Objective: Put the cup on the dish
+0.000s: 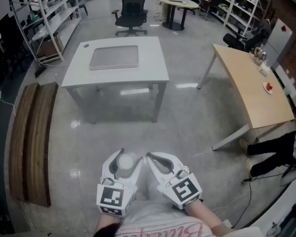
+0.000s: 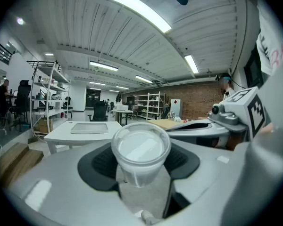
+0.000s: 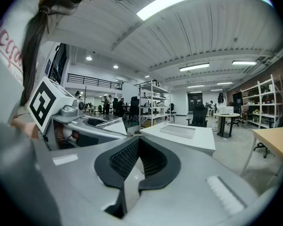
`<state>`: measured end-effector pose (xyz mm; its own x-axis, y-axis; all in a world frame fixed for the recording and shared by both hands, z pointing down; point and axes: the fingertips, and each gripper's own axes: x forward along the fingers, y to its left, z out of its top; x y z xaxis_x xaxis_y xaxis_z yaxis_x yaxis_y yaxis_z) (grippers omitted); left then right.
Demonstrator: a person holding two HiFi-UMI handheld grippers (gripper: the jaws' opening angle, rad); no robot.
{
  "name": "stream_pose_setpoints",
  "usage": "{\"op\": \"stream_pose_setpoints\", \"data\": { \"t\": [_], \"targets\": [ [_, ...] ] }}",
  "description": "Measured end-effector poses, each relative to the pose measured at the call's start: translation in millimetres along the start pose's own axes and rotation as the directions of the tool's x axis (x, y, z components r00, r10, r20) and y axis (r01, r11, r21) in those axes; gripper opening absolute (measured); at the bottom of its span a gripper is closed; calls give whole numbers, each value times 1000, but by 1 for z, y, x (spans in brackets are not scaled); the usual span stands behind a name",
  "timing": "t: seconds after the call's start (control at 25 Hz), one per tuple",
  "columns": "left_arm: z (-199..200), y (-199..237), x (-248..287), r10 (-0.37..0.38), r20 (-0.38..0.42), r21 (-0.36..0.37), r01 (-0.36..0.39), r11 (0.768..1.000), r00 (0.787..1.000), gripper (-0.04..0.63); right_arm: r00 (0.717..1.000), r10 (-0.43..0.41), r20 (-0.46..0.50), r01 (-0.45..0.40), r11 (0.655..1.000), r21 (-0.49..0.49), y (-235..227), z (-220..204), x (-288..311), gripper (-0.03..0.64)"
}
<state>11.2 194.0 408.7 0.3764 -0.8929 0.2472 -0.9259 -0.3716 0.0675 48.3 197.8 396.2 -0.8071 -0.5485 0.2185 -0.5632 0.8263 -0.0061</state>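
Observation:
A clear plastic cup [image 1: 125, 161] with a white inside sits between the pads of my left gripper [image 1: 129, 157], which is shut on it, close to the person's body and low over the floor. In the left gripper view the cup [image 2: 140, 149] stands upright in the left gripper [image 2: 140, 163], mouth toward the camera. My right gripper [image 1: 149, 156] is just beside it, shut and holding nothing; its dark pads meet at the tip [image 3: 138, 142]. A grey rectangular dish [image 1: 114, 57] lies on the white table [image 1: 153, 58] ahead, also seen as the dish [image 2: 89, 128] and the dish [image 3: 178, 131].
A wooden table [image 1: 251, 88] stands at the right with a small white plate [image 1: 268, 87] and other items on it. Wooden boards [image 1: 32, 142] lie on the floor at the left. An office chair [image 1: 131, 11] and shelves [image 1: 44, 19] stand behind. A person's legs [image 1: 274, 152] reach in at the right.

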Motion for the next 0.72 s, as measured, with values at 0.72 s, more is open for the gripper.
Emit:
{"op": "stream_pose_setpoints", "data": {
  "t": [0.72],
  "targets": [
    [28,44,44,71,30,7,-71,997,997,256,997,68,33,-66,997,-45,-43,24,46,2]
  ]
}}
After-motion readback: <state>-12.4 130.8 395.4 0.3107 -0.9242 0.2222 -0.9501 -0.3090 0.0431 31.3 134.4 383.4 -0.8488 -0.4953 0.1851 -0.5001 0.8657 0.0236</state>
